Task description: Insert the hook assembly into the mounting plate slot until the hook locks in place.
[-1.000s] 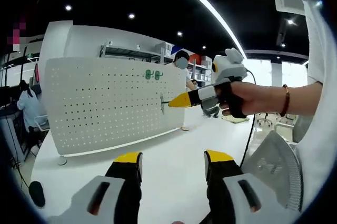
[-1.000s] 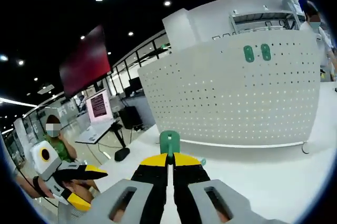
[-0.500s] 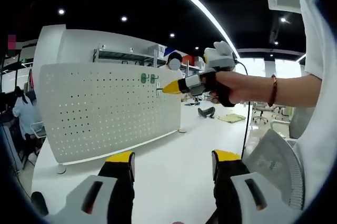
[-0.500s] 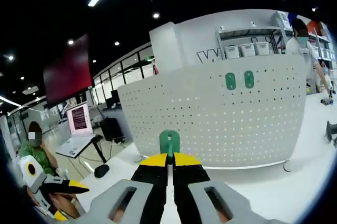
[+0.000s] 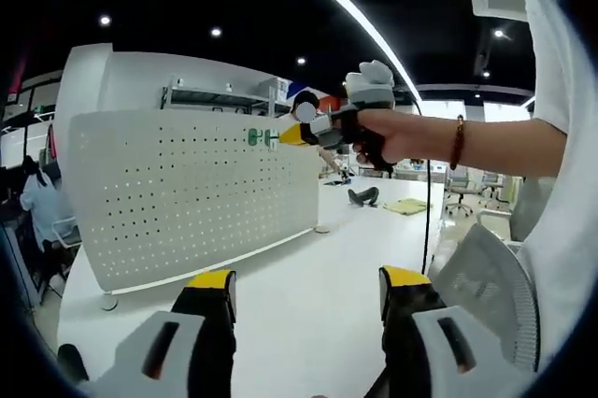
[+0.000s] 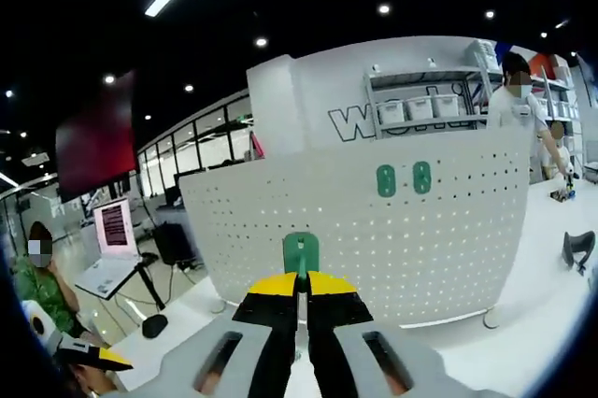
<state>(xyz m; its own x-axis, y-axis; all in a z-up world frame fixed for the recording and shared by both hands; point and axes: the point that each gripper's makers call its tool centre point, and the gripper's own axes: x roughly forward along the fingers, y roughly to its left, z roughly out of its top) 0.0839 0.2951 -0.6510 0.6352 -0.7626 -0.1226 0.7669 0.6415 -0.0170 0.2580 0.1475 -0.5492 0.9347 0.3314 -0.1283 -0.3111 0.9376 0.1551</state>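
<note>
A white perforated mounting plate [image 5: 187, 192] [image 6: 374, 230] stands upright on the white table [image 5: 308, 295]. Two green hooks [image 6: 404, 179] [image 5: 257, 136] hang side by side near its top edge. My right gripper [image 6: 300, 288] is shut on a green hook assembly [image 6: 301, 253], which sticks up between its yellow tips. In the left gripper view the right gripper [image 5: 291, 135] is held by a hand close to the plate's upper right part, beside the two hung hooks. My left gripper [image 5: 305, 284] is open with nothing between its jaws, low over the table.
Several people sit or stand behind the plate, near shelves [image 6: 430, 104] and desks. A perforated grey chair back [image 5: 486, 286] is at the right of the left gripper view. A cable [image 5: 428, 220] hangs from the right gripper. A laptop [image 6: 112, 253] lies on a desk.
The right gripper has risen and moved toward the plate's top, nearer the two hung hooks. The left gripper has stayed open and nearly still.
</note>
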